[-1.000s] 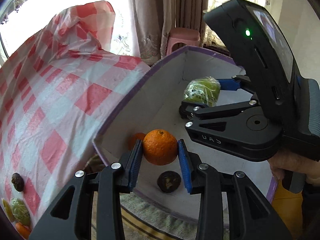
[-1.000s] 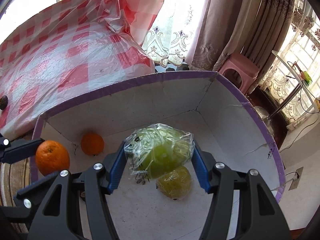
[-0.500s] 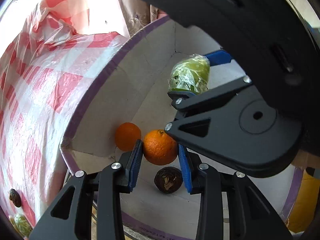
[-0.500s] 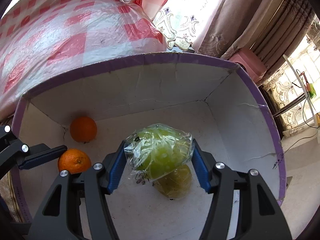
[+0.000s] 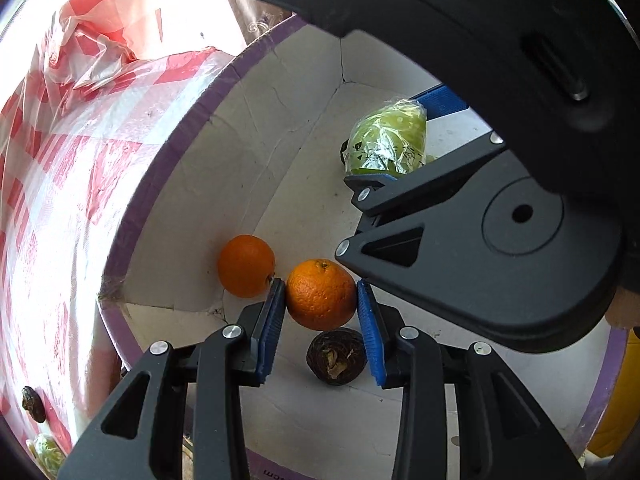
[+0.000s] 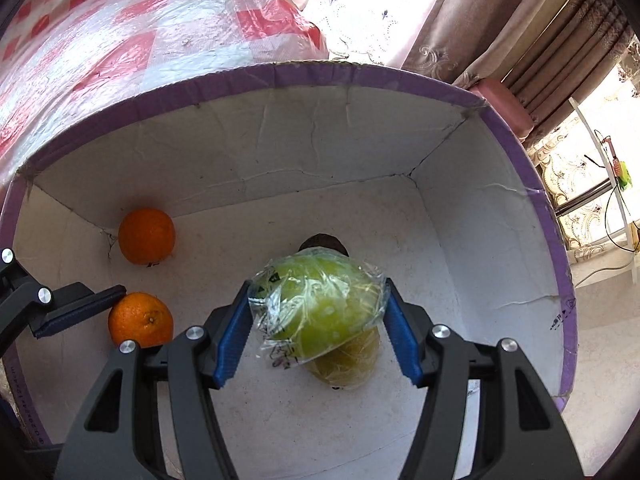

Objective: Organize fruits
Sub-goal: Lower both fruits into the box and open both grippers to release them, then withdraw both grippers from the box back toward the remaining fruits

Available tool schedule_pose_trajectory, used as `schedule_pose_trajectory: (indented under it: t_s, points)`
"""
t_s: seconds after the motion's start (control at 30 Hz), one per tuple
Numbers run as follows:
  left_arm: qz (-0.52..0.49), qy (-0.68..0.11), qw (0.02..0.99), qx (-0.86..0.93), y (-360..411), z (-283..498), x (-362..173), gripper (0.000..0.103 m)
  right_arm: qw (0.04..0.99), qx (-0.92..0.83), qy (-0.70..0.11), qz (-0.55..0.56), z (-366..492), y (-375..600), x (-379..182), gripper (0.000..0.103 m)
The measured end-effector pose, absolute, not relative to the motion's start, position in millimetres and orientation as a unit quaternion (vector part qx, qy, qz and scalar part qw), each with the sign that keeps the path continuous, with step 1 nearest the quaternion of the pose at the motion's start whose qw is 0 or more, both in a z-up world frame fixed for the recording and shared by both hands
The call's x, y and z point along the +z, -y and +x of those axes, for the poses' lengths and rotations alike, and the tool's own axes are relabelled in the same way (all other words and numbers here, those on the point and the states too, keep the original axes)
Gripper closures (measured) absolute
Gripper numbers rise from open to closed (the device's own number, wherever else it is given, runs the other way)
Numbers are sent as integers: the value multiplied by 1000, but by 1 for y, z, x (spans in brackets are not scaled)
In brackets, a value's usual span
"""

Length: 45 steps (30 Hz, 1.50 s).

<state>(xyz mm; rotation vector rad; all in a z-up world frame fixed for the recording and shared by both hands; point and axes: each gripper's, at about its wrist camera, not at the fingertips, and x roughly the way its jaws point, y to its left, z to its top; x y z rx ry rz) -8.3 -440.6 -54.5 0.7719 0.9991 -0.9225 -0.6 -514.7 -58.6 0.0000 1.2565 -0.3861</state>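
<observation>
Both hand-held grippers reach into a white cardboard box with a purple rim. The left hand-held gripper pinches an orange between its blue pads, held near the box's left corner. A second orange rests in that corner against the wall, just beside the held one. A dark brown fruit lies on the box floor below the held orange. The right hand-held gripper clamps a green fruit wrapped in clear plastic over the middle of the box floor, above a yellow-green fruit lying there. A red-and-white checked cloth covers the tabletop beyond the box's far wall.
</observation>
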Motion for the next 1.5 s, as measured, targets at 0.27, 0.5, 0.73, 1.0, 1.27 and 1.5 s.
schedule_pose_trajectory:
  t_s: [0.27,0.5,0.73,1.0,1.27,1.5]
  points:
    - [347,-449,710,-417,440,-8,-54,63,792,-181,-584,0,0,517,-60,37]
    - [344,-448,711,-418,442,-17,-55,61,795,-181,-580,-4,-1,514,-58,27]
    - [348,-422,729,-411,438,-25,-45,40,803,-182,-568,-4,-4,510,-51,22]
    - [336,-385,762,-398,426,-31,-26,21,817,-202,-540,-2,-11,509,-36,18]
    - [287,-367,802,-374,392,-24,1,15,855,-224,-468,22,-26,514,0,12]
    - [210,-360,837,-356,342,-9,26,15,887,-223,-398,75,-35,510,38,11]
